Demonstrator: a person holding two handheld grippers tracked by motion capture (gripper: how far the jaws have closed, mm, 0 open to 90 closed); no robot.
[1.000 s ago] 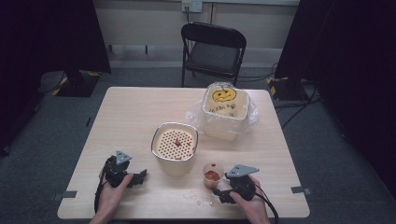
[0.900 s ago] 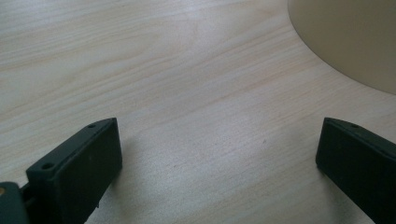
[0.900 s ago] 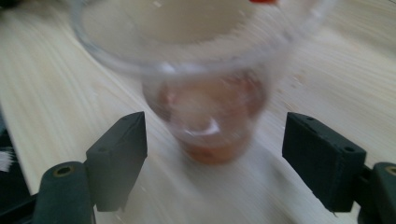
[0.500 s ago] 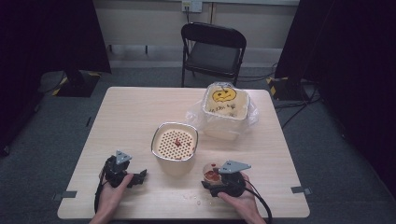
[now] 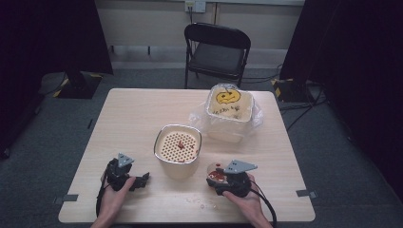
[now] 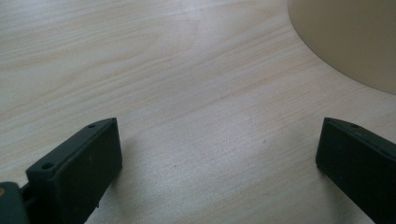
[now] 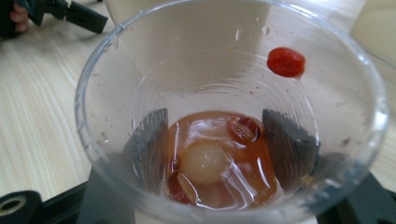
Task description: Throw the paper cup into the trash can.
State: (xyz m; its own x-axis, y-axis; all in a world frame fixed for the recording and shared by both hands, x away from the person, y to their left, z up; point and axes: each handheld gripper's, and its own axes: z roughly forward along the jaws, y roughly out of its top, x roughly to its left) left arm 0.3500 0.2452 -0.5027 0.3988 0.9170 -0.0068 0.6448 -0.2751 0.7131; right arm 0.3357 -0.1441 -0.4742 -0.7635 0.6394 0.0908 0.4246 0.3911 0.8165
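Overhead, a pale wooden table (image 5: 133,114) takes up the middle of the room, with a black folding chair (image 5: 216,50) standing at its far edge. Toward the far right of the tabletop sits a cream tub (image 5: 227,111) wrapped in clear plastic; its lid carries a yellow smiling face drawn with a stalk on top and a line of dark handwriting beneath it, too small to read. Nearer the middle stands a square metal-rimmed container (image 5: 177,151) holding a perforated cream insert, with a small red bit lying on the holes.

At the near left, the left gripper (image 5: 141,180) rests on the table in the person's left hand (image 5: 114,199), just beside the container but apart from it. Its own view shows both black jaws spread wide over bare wood, nothing between them, and a cream wall curving in at the upper right.

At the near right, the right gripper (image 5: 215,179) is clamped around a clear plastic cup (image 7: 229,112), its dark jaws showing through the cup's walls on either side. The cup stands near the table's front edge, right of the container. Inside lie reddish liquid, a pale round ball (image 7: 205,161) and red fruit pieces, with one red piece (image 7: 286,61) stuck high on the inner wall. A few crumbs (image 5: 202,203) lie on the table in front of it.
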